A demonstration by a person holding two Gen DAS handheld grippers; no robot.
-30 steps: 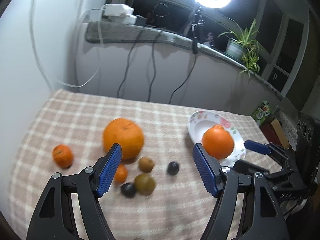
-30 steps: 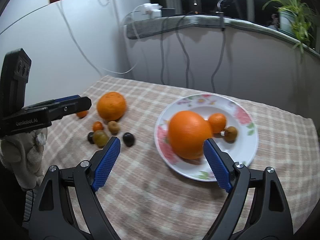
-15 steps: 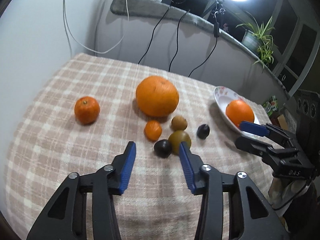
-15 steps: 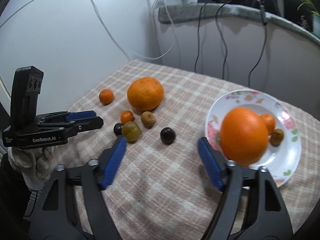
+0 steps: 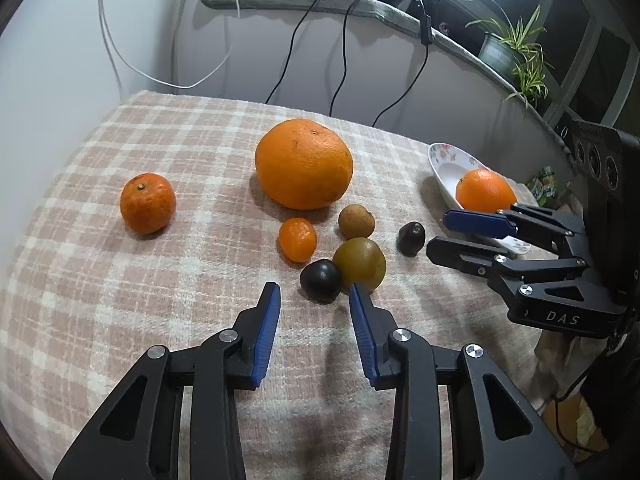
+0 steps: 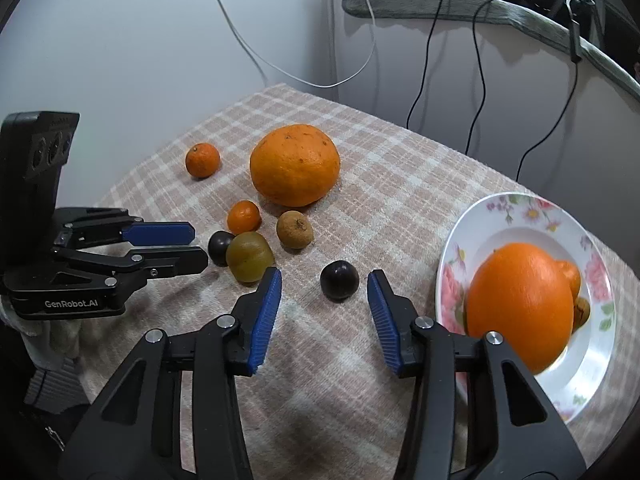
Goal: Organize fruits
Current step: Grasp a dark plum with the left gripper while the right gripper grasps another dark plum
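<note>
- Now both grippers are lined up for a pick, each on its own small dark fruit on the pink-and-cream checked tablecloth (image 5: 120, 280).
- Right gripper (image 6: 324, 284): its jaws have just been closing, blue pads either side of a lone dark round plum (image 6: 339, 280), not yet touching it.
- Left gripper (image 5: 314, 296): its jaws have also just been closing, narrowly parted and empty, tips just short of a second dark plum (image 5: 321, 281) that sits against an olive-green round fruit (image 5: 360, 264).
- White floral plate (image 6: 520, 216) already holds a big orange (image 6: 520, 304).
- Next, I'd say: push each gripper forward and pinch gently; the left risks nudging the green neighbour.
</note>
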